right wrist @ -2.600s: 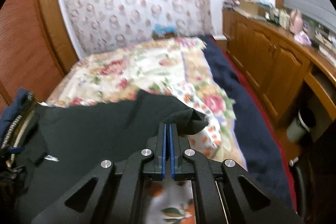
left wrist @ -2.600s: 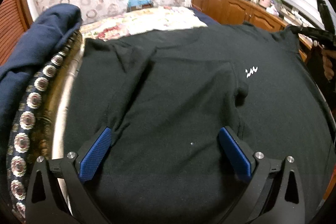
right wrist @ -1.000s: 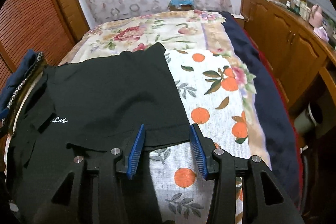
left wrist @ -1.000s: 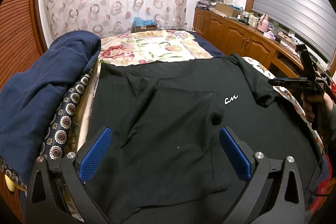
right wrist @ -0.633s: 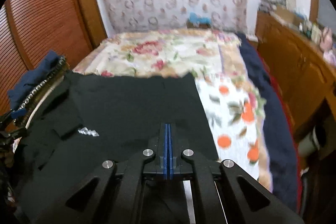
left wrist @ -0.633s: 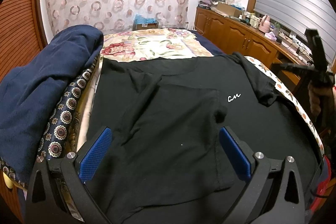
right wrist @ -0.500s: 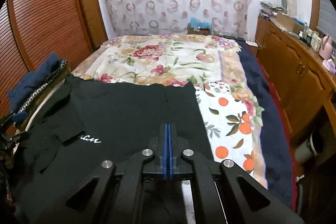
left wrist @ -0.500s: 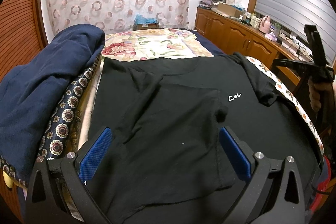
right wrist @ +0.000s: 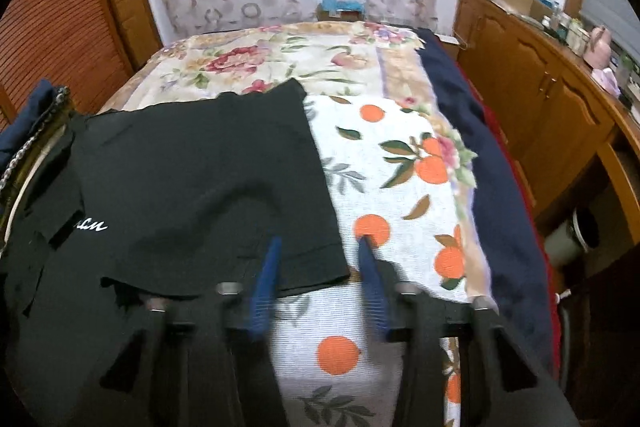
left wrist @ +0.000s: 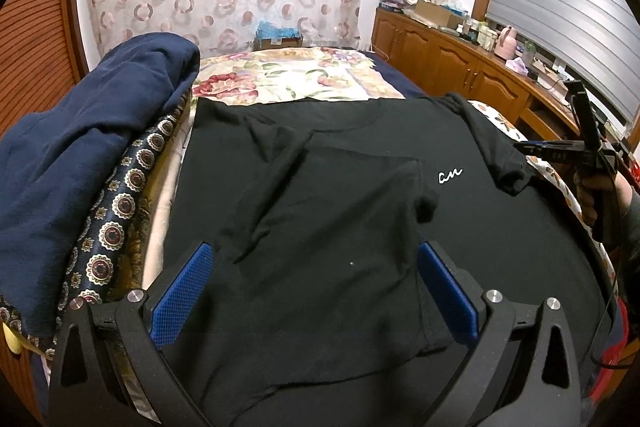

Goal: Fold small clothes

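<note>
Step in hand: side folds. Black t-shirt [left wrist: 344, 211] flat on bed [right wrist: 400, 163], left side already folded inward, small white script on chest.
Left gripper [left wrist: 316, 287] hovers over near part of shirt, fingers wide apart, empty.
Right gripper [right wrist: 320, 283] blurred, fingers parted, astride right sleeve corner, holding nothing.
Next, likely: pinch right sleeve, fold inward.

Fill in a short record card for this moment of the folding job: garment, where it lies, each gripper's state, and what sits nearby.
garment: black T-shirt, small white script logo
lying on: bed with floral and orange-print cover
fold state: one sleeve laid over the chest
left gripper: open, above the shirt
right gripper: open, at the shirt's edge, blurred
nearby: navy garment piled at the left
</note>
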Available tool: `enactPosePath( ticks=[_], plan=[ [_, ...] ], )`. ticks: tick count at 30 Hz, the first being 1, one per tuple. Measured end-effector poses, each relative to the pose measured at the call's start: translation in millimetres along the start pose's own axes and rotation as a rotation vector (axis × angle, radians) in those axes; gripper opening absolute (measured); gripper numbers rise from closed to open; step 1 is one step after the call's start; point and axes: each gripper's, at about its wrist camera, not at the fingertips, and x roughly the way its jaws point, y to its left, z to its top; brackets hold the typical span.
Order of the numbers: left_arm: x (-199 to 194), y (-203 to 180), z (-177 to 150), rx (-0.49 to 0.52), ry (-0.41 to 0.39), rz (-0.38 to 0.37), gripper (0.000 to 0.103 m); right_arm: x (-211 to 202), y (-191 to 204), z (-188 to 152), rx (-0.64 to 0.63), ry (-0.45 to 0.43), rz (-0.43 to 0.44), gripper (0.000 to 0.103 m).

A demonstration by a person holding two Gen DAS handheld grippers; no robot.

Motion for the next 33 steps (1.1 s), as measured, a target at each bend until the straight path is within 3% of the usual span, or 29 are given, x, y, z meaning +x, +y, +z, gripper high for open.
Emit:
enactPosePath(
  ticks=[4, 12, 17, 18, 19, 21, 25, 30, 33],
  plan=[
    [-1.0, -1.4, -0.3, 0.007, -0.001, -0.002, 0.102, -7.8, 16.9, 6.3, -0.037, -0.017, 0.068, 0.004],
    [-3.5, 1.9, -1.8, -0.009, -0.004, 0.004, 0.102, -63.5, 94.2, 49.4, -0.177, -0.173, 0.287, 0.004],
    [-7.5, 2.6, -2.7, -0.011, -0.012, 0.008, 0.102, -58.6, 136.3, 76.7, -0.258, -0.167, 0.389, 0.004],
    [-8.3, 3.9, -3.5, -0.013, -0.013, 0.009, 0.102, -55.6, 142.9, 81.8, -0.273, -0.165, 0.401, 0.005],
    [-9.1, 5.0, -4.4, -0.015, -0.012, 0.011, 0.102, -51.8, 147.6, 86.5, -0.285, -0.16, 0.412, 0.017],
    [-9.9, 7.5, -5.2, -0.022, -0.01, 0.015, 0.102, -45.6, 148.5, 92.5, -0.291, -0.163, 0.386, 0.036],
    [-11.4, 11.8, -5.8, -0.029, -0.008, 0.021, 0.102, -28.8, 119.9, 93.6, -0.253, -0.16, 0.317, 0.037],
    [-9.0, 12.4, -4.9, -0.031, -0.005, 0.021, 0.102, -14.1, 120.7, 59.9, -0.222, -0.081, 0.209, 0.037],
    [-5.7, 11.4, -3.4, -0.024, -0.002, 0.02, 0.102, -16.0, 125.4, 40.3, -0.219, -0.06, 0.211, 0.037]
  ],
)
